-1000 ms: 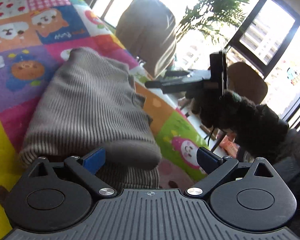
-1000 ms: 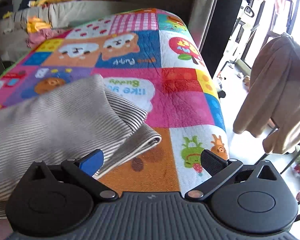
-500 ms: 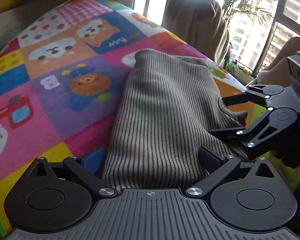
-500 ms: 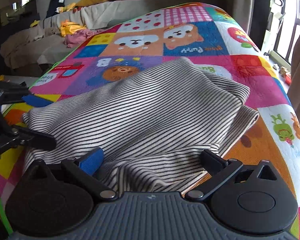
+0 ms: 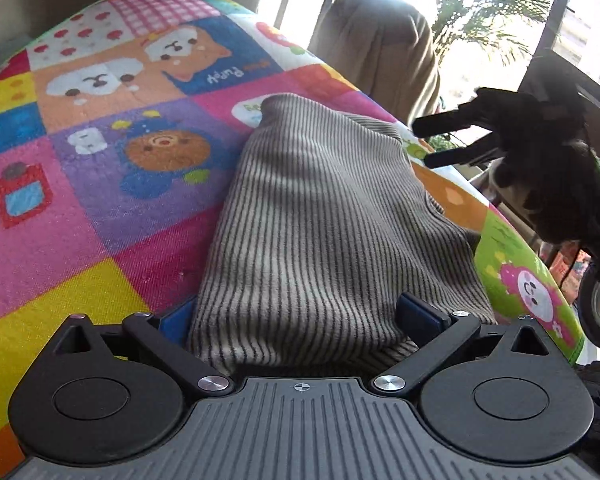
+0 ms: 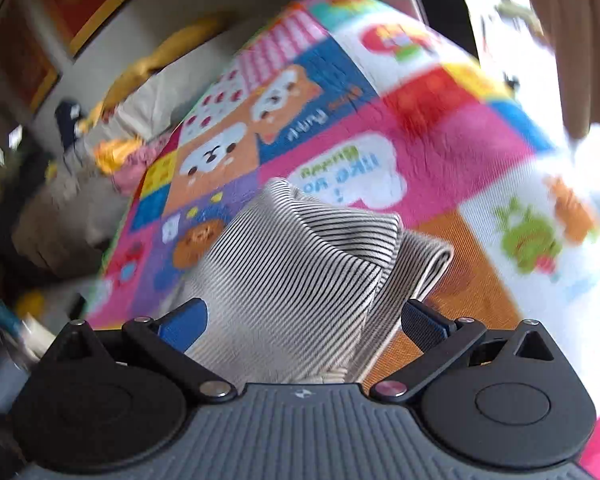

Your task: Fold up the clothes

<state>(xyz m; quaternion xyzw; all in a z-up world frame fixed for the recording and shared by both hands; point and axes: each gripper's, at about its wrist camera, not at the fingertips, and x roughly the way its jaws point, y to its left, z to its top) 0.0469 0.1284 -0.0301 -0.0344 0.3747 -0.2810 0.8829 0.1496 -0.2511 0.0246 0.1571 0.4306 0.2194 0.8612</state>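
On the colourful patchwork quilt [image 5: 100,184] some writing is showing upside down. On the blue patch beside the orange dog face I am reading "Puppy", though the letters are not fully sharp. In the right wrist view a white cloud shape on the pink patch is carrying green and blue words that look like "LIKE YOU" and "Buddy", but this view is blurred and I cannot be sure.

The folded striped garment [image 5: 324,232] is lying on the quilt, with its near edge between the fingers of the left gripper [image 5: 300,320]. These fingers are standing spread wide, one blue pad on each side of the cloth, and they are not pinching it. The gripper is pointing forward along the garment, low over the quilt.

The right gripper [image 5: 432,144] is hanging above the far right corner of the garment, held in a dark gloved hand [image 5: 540,168]. Its two black fingers are pointing to the left and are standing apart, holding nothing. In its own view the right gripper is tilting, with the garment [image 6: 300,264] below and between its spread pads.

A beige cloth [image 5: 380,44] is hanging behind the quilt near the window, beside a green plant [image 5: 496,20].
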